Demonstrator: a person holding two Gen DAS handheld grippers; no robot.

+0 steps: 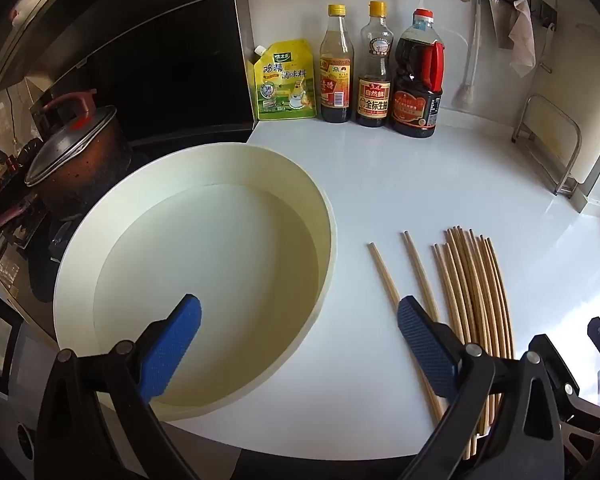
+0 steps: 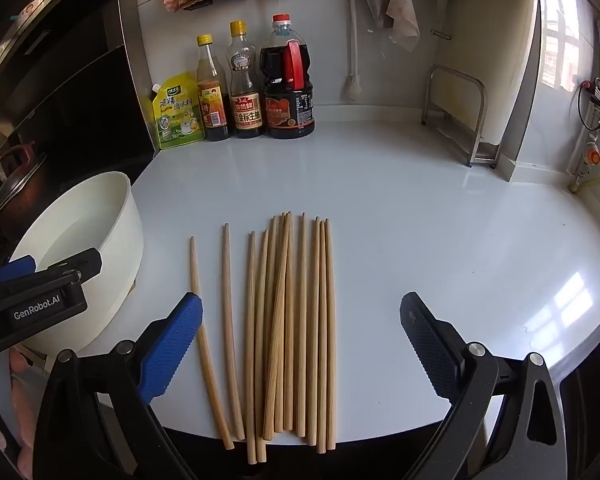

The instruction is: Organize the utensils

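Several wooden chopsticks (image 2: 284, 320) lie side by side on the white counter (image 2: 420, 220), their thick ends over its front edge. My right gripper (image 2: 300, 312) hangs open above them, its blue fingers wide apart and nothing held. In the left wrist view the chopsticks (image 1: 472, 292) lie at the right, beside a round cream tub (image 1: 324, 208) holding water. My left gripper (image 1: 300, 312) is open above the tub's right rim, one finger over the water, the other over two loose chopsticks. The left gripper (image 2: 16, 272) also shows at the left of the right wrist view, by the tub (image 2: 116, 240).
Three sauce bottles (image 2: 244, 88) and a yellow seasoning pouch (image 2: 176, 116) stand against the back wall. A metal rack (image 2: 460, 112) is at the back right. A lidded pot (image 1: 76, 152) sits on the stove left of the tub. Cloths and tools hang on wall hooks (image 2: 396, 4).
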